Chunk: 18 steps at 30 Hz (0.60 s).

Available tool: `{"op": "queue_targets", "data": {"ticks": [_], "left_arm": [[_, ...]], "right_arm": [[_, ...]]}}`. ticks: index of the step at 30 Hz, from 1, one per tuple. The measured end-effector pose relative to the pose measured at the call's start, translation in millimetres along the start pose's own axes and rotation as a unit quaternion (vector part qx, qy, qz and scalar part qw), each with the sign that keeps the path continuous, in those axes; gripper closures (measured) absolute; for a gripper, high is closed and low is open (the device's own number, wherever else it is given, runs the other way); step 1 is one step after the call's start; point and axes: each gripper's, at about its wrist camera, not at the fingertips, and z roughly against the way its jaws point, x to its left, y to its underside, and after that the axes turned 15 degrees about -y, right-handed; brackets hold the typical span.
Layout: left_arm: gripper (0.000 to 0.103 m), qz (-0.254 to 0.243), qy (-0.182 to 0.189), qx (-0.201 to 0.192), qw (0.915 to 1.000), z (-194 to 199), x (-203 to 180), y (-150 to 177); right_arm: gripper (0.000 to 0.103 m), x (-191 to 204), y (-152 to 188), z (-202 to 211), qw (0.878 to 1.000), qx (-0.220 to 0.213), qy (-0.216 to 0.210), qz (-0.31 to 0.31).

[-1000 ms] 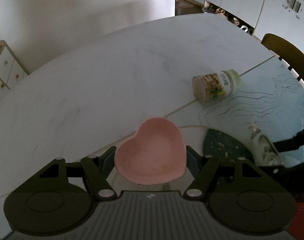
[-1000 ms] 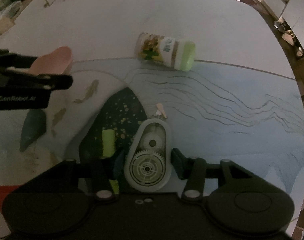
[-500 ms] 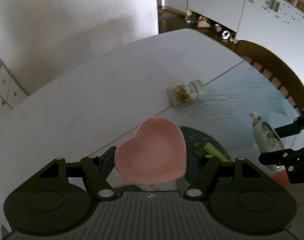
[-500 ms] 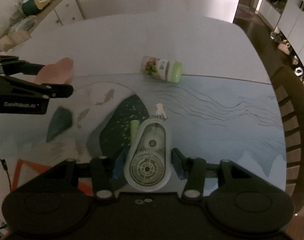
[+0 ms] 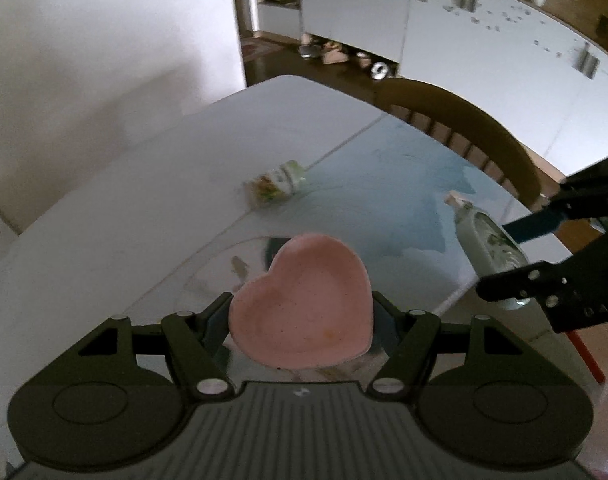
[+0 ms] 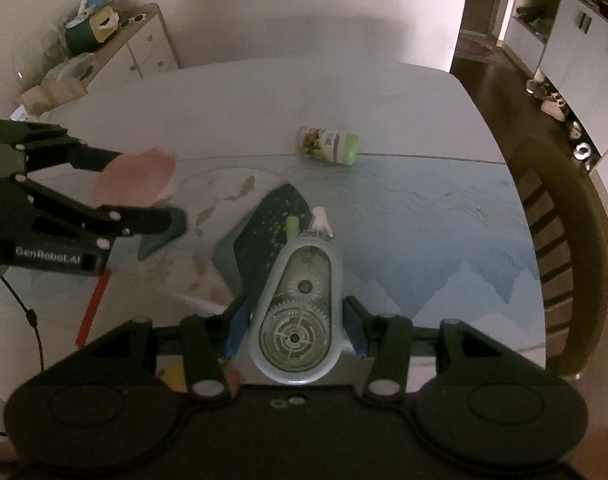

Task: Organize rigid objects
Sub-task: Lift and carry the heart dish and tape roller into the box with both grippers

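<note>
Pink and heart-shaped, a small dish (image 5: 304,300) is squeezed between the left gripper (image 5: 301,320) fingers, up above the tabletop (image 5: 123,216). A see-through oval tape roller with white gears (image 6: 295,312) is clamped in the right gripper (image 6: 293,324). A green-capped jar (image 6: 328,145) is lying on its side on the tabletop.

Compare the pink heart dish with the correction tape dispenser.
The pink heart dish is opaque and heart-shaped; the correction tape dispenser is clear and oval, its gears showing. The left claw grips the dish, the right claw the dispenser. Both are held above the table.
</note>
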Motion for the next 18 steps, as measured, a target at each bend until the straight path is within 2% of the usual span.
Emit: {"op": "queue_targets", "data": {"ticks": [11, 18], "left_arm": [[0.031, -0.053, 0.045, -0.007, 0.9975, 25, -37, 32], [0.031, -0.077, 0.073, 0.006, 0.9944, 19, -64, 47]], "right_arm": [[0.053, 14, 49, 15, 1.0, -0.003, 0.005, -0.025], [0.053, 21, 80, 3, 0.999, 0.023, 0.007, -0.034]]}}
